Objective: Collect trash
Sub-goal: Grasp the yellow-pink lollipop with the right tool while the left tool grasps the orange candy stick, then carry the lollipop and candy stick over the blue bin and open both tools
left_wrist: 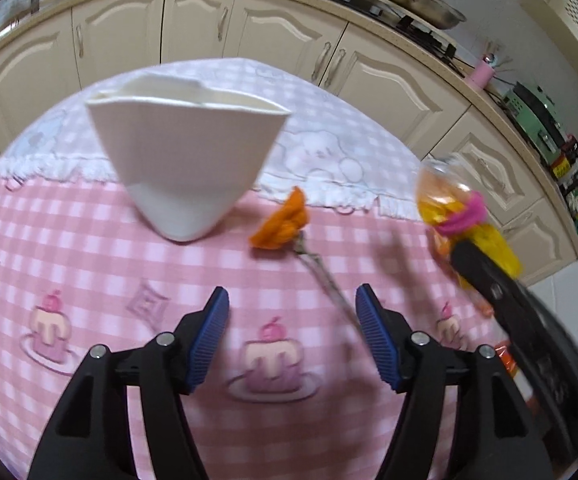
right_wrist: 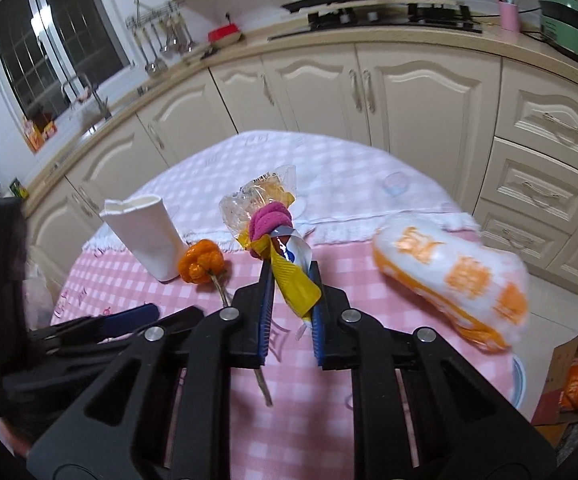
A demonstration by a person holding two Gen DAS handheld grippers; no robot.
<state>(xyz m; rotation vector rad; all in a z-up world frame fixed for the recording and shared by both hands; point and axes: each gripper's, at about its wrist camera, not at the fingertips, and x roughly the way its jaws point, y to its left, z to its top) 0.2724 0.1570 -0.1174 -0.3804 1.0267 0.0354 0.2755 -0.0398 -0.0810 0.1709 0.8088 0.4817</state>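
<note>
A white paper bag (left_wrist: 185, 160) stands open on the pink checked tablecloth (left_wrist: 89, 264). Right of it lies a dried orange flower (left_wrist: 283, 222) with a long stem. My left gripper (left_wrist: 293, 316) hangs open above the cloth, nothing between its blue pads; the stem runs past its right finger. My right gripper (right_wrist: 291, 280) is shut on a yellow and clear snack wrapper (right_wrist: 289, 276) tied with a pink band, held above the table. The left wrist view shows that wrapper (left_wrist: 449, 204) at the right. In the right wrist view the bag (right_wrist: 145, 236) and flower (right_wrist: 201, 266) sit left.
A white and orange plastic packet (right_wrist: 453, 276) lies at the table's right side. Cream kitchen cabinets (right_wrist: 409, 96) curve behind the table, with a stove and pans on the counter. A cardboard box with an orange bag (right_wrist: 577, 380) sits on the floor at right.
</note>
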